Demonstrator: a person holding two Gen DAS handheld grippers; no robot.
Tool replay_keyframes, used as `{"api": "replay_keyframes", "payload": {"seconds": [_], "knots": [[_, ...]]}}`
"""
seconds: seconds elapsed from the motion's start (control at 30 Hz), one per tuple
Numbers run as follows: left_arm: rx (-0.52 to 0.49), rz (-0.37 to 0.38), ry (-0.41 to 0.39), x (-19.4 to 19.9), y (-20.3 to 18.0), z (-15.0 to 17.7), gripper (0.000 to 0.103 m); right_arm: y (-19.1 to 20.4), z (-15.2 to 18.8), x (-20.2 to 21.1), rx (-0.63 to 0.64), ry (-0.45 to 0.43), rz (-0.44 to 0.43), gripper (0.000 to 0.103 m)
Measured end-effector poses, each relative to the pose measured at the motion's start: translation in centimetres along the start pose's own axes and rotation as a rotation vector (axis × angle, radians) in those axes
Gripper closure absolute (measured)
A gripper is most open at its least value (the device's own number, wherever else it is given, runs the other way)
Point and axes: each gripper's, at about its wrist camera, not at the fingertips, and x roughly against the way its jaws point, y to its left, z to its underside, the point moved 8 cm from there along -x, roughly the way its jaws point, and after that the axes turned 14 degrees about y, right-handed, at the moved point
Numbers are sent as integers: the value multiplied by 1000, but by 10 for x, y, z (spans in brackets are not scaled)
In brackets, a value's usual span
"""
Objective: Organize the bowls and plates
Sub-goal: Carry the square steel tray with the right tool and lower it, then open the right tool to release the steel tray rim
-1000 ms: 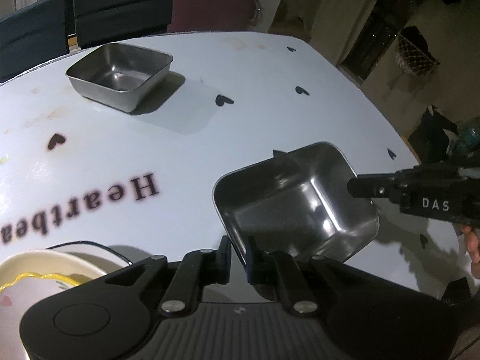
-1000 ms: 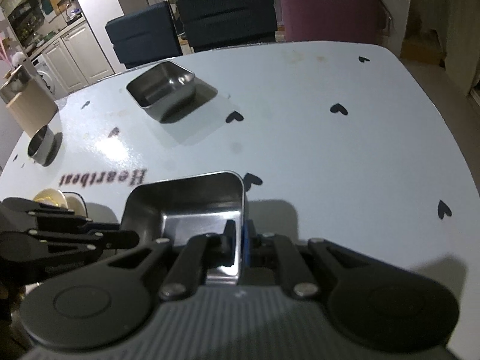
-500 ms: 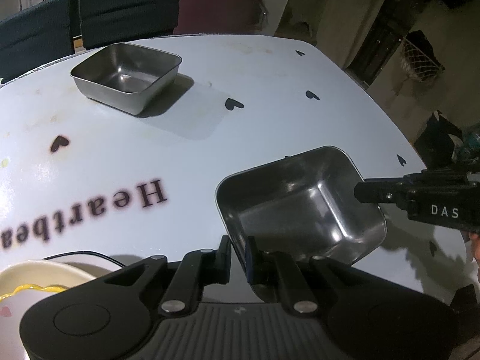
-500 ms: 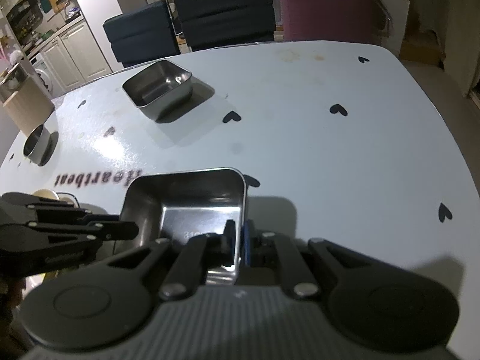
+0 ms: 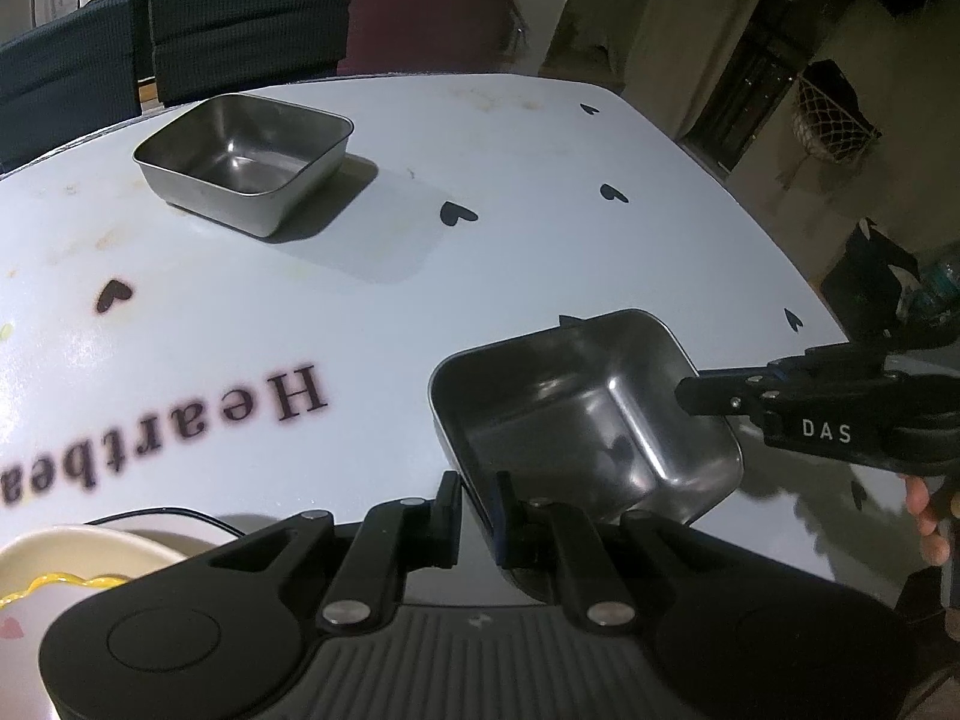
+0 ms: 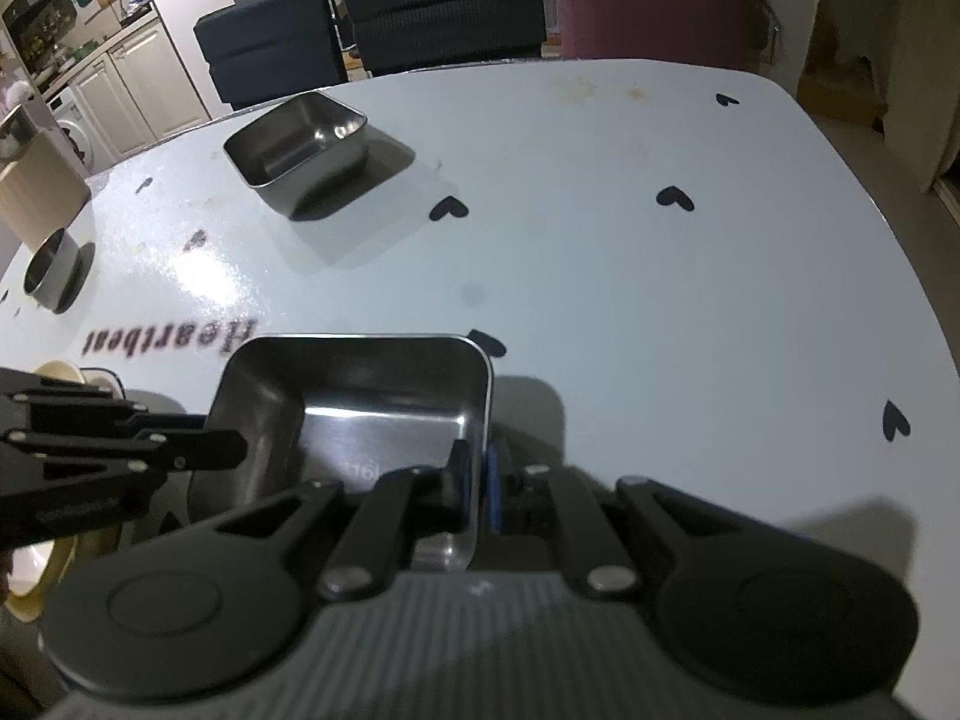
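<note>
A square steel bowl is held above the white table by both grippers. My left gripper is shut on its near left rim. My right gripper is shut on its right rim, and shows from the side in the left wrist view. The bowl also shows in the right wrist view, with the left gripper at its left wall. A second square steel bowl stands farther back on the table and appears in the right wrist view too.
A cream plate with yellow trim lies at the near left edge. A small round steel cup and a wooden block stand at the far left. Dark chairs line the far table side. The table bears heart prints.
Both grippers have carried the held bowl forward across the table, toward the second steel bowl, which now looks nearer. Both grips stay the same.
</note>
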Motion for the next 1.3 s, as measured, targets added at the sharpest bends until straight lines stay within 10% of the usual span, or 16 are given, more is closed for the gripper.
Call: {"api": "replay_keyframes", "payload": {"seconds": [0.4,0.63,0.9,1.3], "knots": [[-16,27,-6,3,-3,-2,75,3,0,-4,4,13,-8,87],[-19,22,-42,21,1,-10,54,8,1,7,3,8,9,46],[27,-47,-191,65,41,-37,5,12,-16,42,-97,-138,-15,10],[190,-200,-278,76,142,-82,0,40,-75,17,-405,-225,-207,0]]}}
